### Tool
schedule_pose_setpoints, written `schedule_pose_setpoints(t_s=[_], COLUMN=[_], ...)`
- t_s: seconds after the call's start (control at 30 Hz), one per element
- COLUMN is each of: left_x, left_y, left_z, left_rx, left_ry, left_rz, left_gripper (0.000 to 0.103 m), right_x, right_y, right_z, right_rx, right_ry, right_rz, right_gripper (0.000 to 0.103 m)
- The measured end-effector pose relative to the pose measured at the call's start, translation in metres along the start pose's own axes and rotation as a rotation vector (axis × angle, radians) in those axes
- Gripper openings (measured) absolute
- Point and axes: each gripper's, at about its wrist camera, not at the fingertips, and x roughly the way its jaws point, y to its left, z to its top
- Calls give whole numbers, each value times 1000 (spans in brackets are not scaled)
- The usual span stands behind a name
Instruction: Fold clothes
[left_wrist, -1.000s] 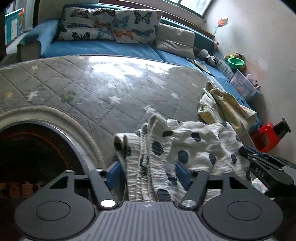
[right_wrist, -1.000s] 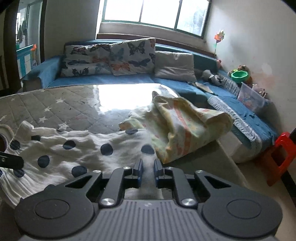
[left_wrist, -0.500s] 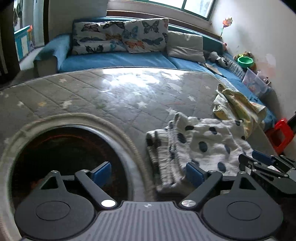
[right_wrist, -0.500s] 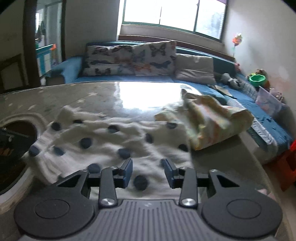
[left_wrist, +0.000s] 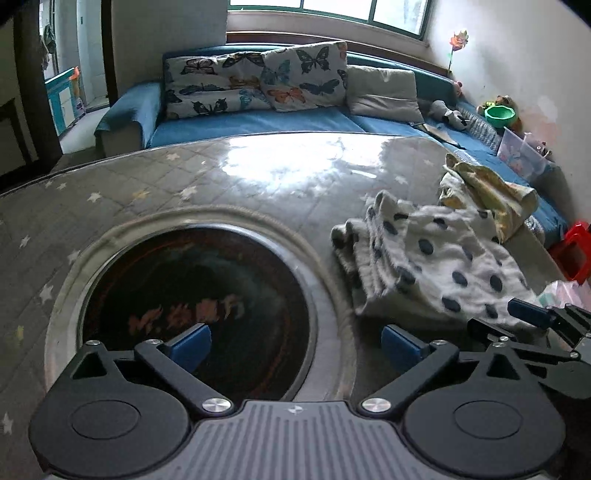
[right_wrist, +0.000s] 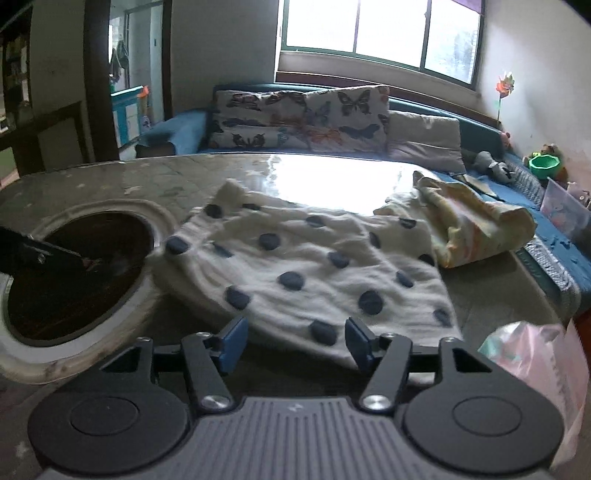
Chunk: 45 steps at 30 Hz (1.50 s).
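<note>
A white cloth with dark blue dots (right_wrist: 310, 269) lies flat on the grey quilted table (left_wrist: 229, 184), beside the round dark inset; it also shows in the left wrist view (left_wrist: 432, 266). My left gripper (left_wrist: 295, 341) is open and empty, drawn back over the inset to the cloth's left. My right gripper (right_wrist: 293, 341) is open and empty at the cloth's near edge; it shows in the left wrist view (left_wrist: 532, 314). A yellow patterned cloth (right_wrist: 469, 221) lies bunched at the table's right end.
The round dark inset (left_wrist: 195, 291) fills the table's near left. A blue sofa (left_wrist: 258, 122) with butterfly cushions runs behind and along the right. A red stool (left_wrist: 572, 251) and a pink plastic bag (right_wrist: 532, 354) are at the right.
Both grippers let go of the dotted cloth and opened. Both drew back from it, the left one moving left over the inset. The cloth now lies flat on the table.
</note>
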Motion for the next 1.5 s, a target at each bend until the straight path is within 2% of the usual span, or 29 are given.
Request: schedule_pose_setpoints(t_s=[0.4,0.83,1.1,1.17,1.5], left_x=[-32,-59,-66,-66,-50], left_y=[34,96,140,152,196], left_z=[-42,-76,-91,-93,-98], left_rx=[-25,-108,-159,-175,-233], left_ry=[-11,-34,-54,-64,-99], left_rz=[70,185,278,308,420], left_gripper=[103,103,103,103,103], right_x=[-18,-13,5,9,34], right_y=[59,121,152,156,171], right_z=[-16,-19,-20,-19,-16], right_rx=[-72,-172,-215,-220,-241], right_ry=[-17,-29,-30,-39,-56], right_rz=[131,255,316,321,347], right_gripper=[71,76,76,80,81])
